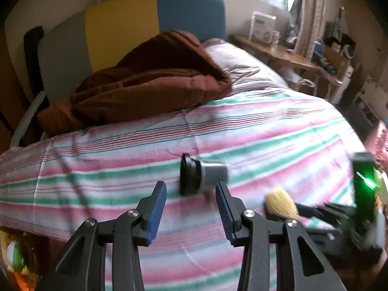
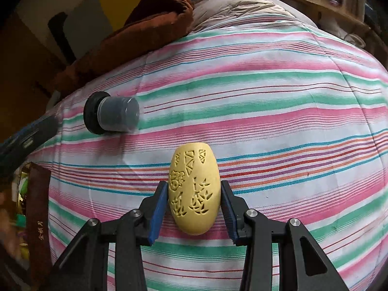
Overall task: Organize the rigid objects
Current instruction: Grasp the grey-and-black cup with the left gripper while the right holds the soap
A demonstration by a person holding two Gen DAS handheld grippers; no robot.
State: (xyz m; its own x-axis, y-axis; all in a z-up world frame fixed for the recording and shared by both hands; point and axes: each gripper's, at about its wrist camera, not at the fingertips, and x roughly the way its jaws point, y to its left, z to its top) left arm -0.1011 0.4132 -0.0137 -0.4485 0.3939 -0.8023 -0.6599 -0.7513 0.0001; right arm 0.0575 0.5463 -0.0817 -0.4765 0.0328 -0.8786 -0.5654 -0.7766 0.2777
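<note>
We see a bed [image 2: 278, 101] covered in a pink, green and white striped sheet, with two handheld tongs working over it.

In the right wrist view, the right tongs [image 2: 194, 208] sit at the lower centre of the frame, partly spread, with both blue pads pressed against the sides of a yellow carved egg-shaped object [image 2: 194, 194]. It appears pinched and resting on or just above the sheet; we cannot tell which. At the left of that frame lies a dark cup with a black base [image 2: 111, 116], on its side, well apart from the yellow piece.

In the left wrist view, the left tongs [image 1: 191, 208] stand half spread at the lower centre and hold nothing. The same dark cup [image 1: 201, 174] lies just beyond the pads, near the middle of the frame, not touched. The picture is blurred. At the lower right we make out a pale bristle brush [image 1: 281, 203] beside the other tool's dark body.

To do this step well, we judge the left tongs should line up so the cup's barrel sits squarely between the pads, then close gently, since it could roll on soft bedding.
</note>
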